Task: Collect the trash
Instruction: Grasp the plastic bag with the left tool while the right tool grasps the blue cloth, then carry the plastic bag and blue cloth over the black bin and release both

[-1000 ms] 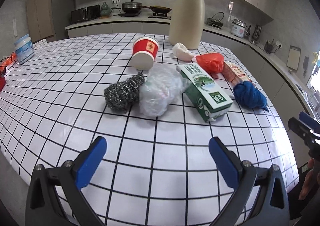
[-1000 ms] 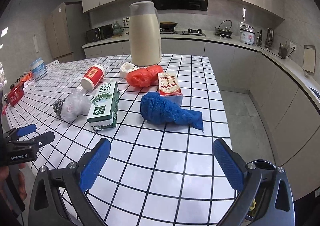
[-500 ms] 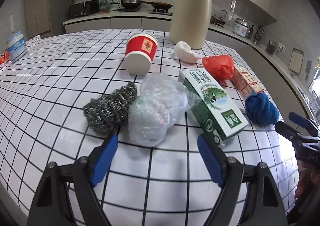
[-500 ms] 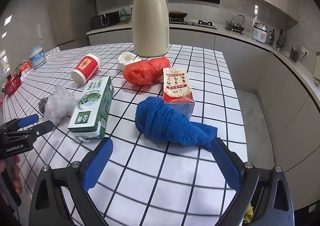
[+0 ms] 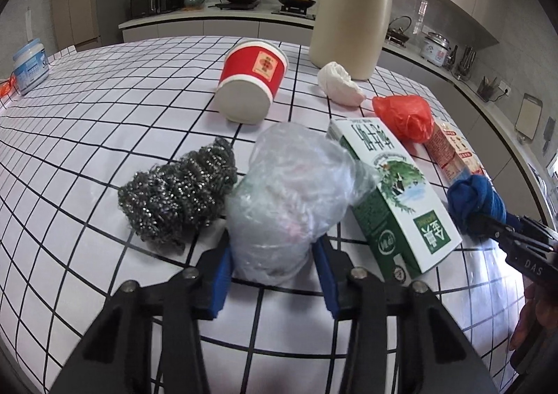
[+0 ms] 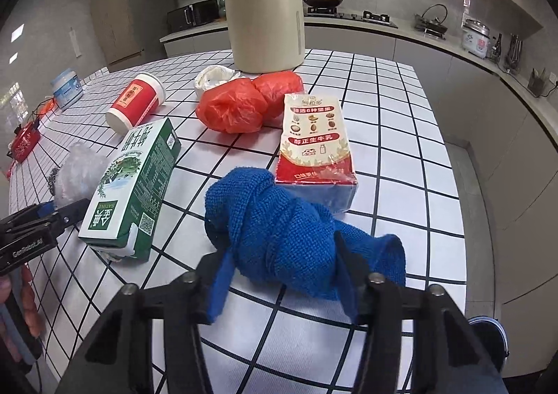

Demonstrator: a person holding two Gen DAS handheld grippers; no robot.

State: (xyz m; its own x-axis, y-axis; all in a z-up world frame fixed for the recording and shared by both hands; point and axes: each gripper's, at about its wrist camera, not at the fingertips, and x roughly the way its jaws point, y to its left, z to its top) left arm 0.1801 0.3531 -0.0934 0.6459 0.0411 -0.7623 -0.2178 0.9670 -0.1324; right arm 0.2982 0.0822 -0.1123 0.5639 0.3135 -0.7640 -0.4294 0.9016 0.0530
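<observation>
My left gripper (image 5: 273, 268) is shut on the near end of a crumpled clear plastic bag (image 5: 289, 198) lying on the checked table (image 5: 104, 128). My right gripper (image 6: 282, 272) is shut on a knotted blue cloth (image 6: 279, 223) at the table's right side. A steel wool scrubber (image 5: 178, 198) touches the bag on its left. A green milk carton (image 5: 394, 191) lies to its right. A tipped red paper cup (image 5: 251, 80), a red plastic bag (image 6: 240, 108), a red snack carton (image 6: 315, 142) and a white wad (image 5: 340, 83) lie beyond.
A tall beige thermos jug (image 5: 348, 6) stands at the back of the table. A blue-lidded tub (image 5: 29, 66) sits at the far left edge. A dark bin (image 6: 488, 334) is on the floor below the table's right edge. Kitchen counters run behind.
Both grippers moved forward and closed: the left onto the clear plastic bag, the right onto the blue cloth. Both were wide open and short of the objects before.
</observation>
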